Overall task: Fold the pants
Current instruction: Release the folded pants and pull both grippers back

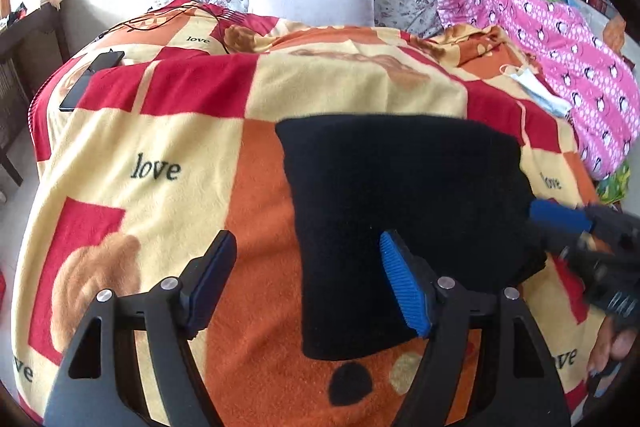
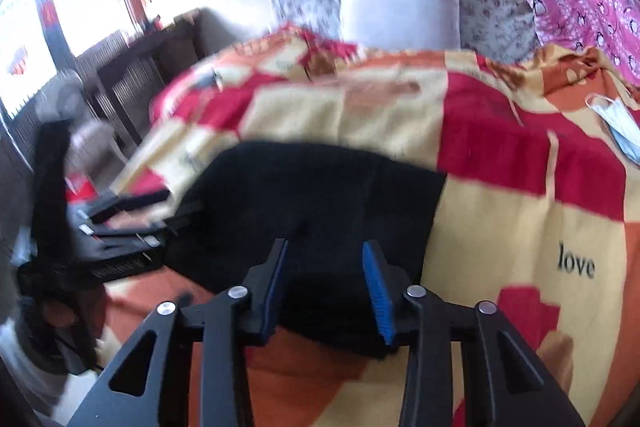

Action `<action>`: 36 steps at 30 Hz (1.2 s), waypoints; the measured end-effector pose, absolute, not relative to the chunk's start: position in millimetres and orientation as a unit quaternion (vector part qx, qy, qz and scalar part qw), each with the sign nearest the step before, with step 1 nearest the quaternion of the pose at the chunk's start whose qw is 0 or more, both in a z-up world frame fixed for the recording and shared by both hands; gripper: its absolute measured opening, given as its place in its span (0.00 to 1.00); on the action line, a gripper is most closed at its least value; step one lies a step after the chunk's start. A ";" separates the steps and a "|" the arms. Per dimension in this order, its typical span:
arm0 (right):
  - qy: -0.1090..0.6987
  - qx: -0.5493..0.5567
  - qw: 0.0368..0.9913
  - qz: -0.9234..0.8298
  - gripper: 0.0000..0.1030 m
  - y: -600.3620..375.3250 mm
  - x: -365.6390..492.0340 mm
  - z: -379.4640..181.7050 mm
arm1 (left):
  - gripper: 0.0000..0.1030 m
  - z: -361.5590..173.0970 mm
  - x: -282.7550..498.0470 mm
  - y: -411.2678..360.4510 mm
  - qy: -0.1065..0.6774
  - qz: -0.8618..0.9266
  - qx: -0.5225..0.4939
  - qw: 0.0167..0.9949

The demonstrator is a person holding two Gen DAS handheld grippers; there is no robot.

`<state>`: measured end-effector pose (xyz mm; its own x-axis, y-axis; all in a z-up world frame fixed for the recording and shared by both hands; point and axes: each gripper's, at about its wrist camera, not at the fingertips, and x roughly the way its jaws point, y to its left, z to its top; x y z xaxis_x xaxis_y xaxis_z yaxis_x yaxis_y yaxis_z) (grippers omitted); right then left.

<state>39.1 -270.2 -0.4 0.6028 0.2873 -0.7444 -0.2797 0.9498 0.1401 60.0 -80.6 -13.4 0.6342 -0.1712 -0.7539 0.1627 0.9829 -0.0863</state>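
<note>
Black fleece pants [image 1: 404, 211] lie folded into a compact rectangle on the checkered fleece bed blanket [image 1: 168, 131], looks near done; left tool [image 1: 308, 283] spread, right tool [image 2: 325, 291] part-open, neither pinching.

Right wrist view smeared w/ motion blur: left gripper [image 2: 160, 205] at frame's left edge just dark streaks, jaw state unreadable there. Black pants [image 2: 320, 211] show no seams/folds. Left wrist view: right gripper [image 1: 560, 217] blurred, body cut by right edge.
</note>
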 end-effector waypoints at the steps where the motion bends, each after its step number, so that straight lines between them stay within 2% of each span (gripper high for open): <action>1: 0.422 0.004 0.893 0.156 0.36 -269.6 34.7 -9.9 | 0.75 -14.7 60.0 -81.3 0.416 -0.090 -0.005 0.905; 5: 0.404 0.001 0.901 0.156 0.37 -268.3 19.9 -17.0 | 0.76 -17.3 62.7 -81.7 0.417 -0.090 -0.016 0.904; 10: 0.402 0.044 0.900 0.165 0.38 -279.3 26.6 -0.2 | 0.76 -10.5 59.2 -83.4 0.411 -0.084 -0.008 0.908; 14: 0.382 0.047 0.909 0.158 0.49 -278.5 36.4 15.6 | 0.76 -3.2 57.9 -84.7 0.398 -0.072 0.007 0.915; 16: 0.378 0.049 0.911 0.156 0.49 -277.3 45.4 18.3 | 0.76 -0.5 59.0 -84.5 0.393 -0.068 0.010 0.917; 22: 0.399 0.046 0.904 0.144 0.49 -272.2 59.6 1.4 | 0.78 -5.3 65.6 -86.9 0.393 -0.061 0.017 0.918; 27: 0.396 0.052 0.905 0.146 0.57 -273.0 45.0 -8.1 | 0.80 -7.9 66.9 -89.1 0.389 -0.062 0.018 0.919; 30: 0.396 0.031 0.907 0.143 0.58 -268.4 45.2 -13.9 | 0.80 -8.0 65.8 -91.7 0.386 -0.059 0.020 0.921; 36: 0.384 0.034 0.912 0.140 0.59 -268.7 32.1 0.0 | 0.80 0.6 50.5 -93.6 0.367 -0.050 0.031 0.928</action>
